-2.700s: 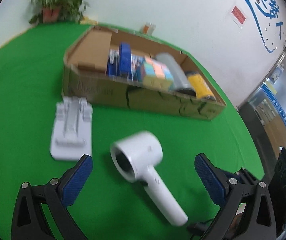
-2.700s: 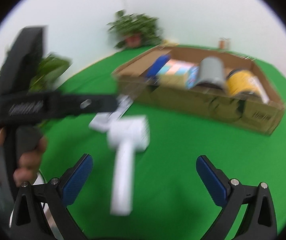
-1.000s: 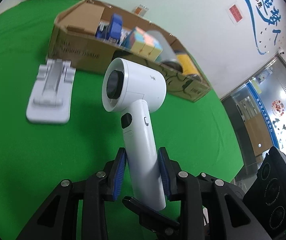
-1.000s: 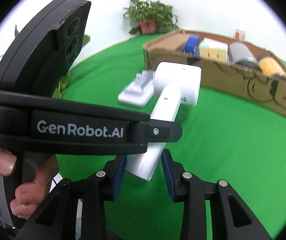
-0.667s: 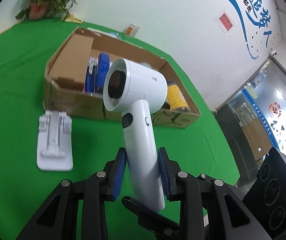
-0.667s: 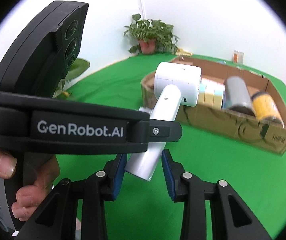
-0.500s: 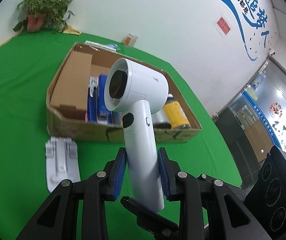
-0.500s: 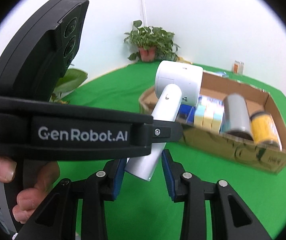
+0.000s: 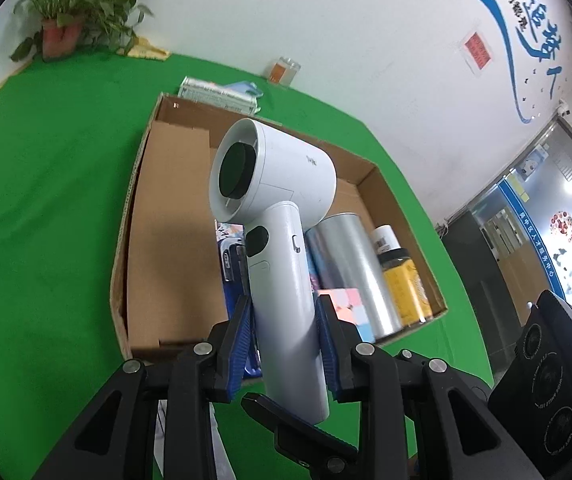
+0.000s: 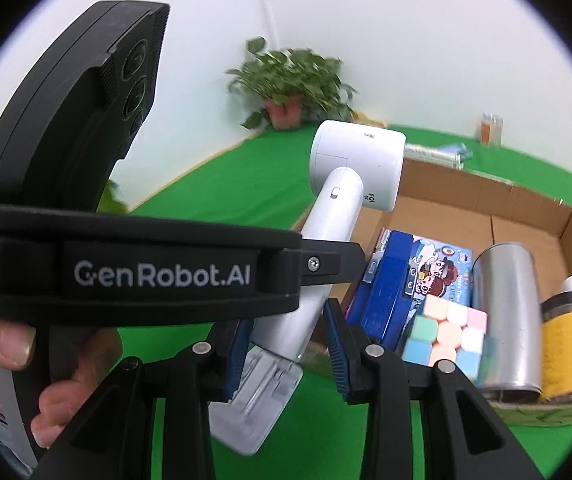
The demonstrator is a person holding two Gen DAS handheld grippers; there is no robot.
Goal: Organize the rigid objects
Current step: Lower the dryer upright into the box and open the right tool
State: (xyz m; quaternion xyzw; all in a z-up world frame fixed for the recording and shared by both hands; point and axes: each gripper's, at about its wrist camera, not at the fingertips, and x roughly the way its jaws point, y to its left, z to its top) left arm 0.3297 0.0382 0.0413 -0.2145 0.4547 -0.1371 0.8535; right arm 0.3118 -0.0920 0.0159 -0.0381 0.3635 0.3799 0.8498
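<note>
A white hair dryer (image 9: pixel 274 184) hangs in the air over the open cardboard box (image 9: pixel 126 208). Its barrel is uppermost and its handle slopes down toward me. My left gripper (image 9: pixel 286 328) is shut on the middle of the handle, blue pads pressing both sides. My right gripper (image 10: pixel 286 340) is shut on the lower end of the same handle, just below the left one. In the right wrist view the hair dryer (image 10: pixel 353 164) sits above the box's near left corner. The left tool's black body (image 10: pixel 146 272), held by a hand, fills the left of that view.
The box holds a blue carton (image 10: pixel 389 280), a pastel cube (image 10: pixel 445 332), a silver cylinder (image 10: pixel 501 312) and a yellow jar (image 10: pixel 565 344); its left half shows bare cardboard (image 9: pixel 174 240). A white stand (image 10: pixel 254 400) lies on the green table. A potted plant (image 9: pixel 78 12) and a small jar (image 9: pixel 284 70) stand by the wall.
Both grippers have carried the hair dryer up and forward, from the table in front of the box to above the box. The white stand stays behind on the table.
</note>
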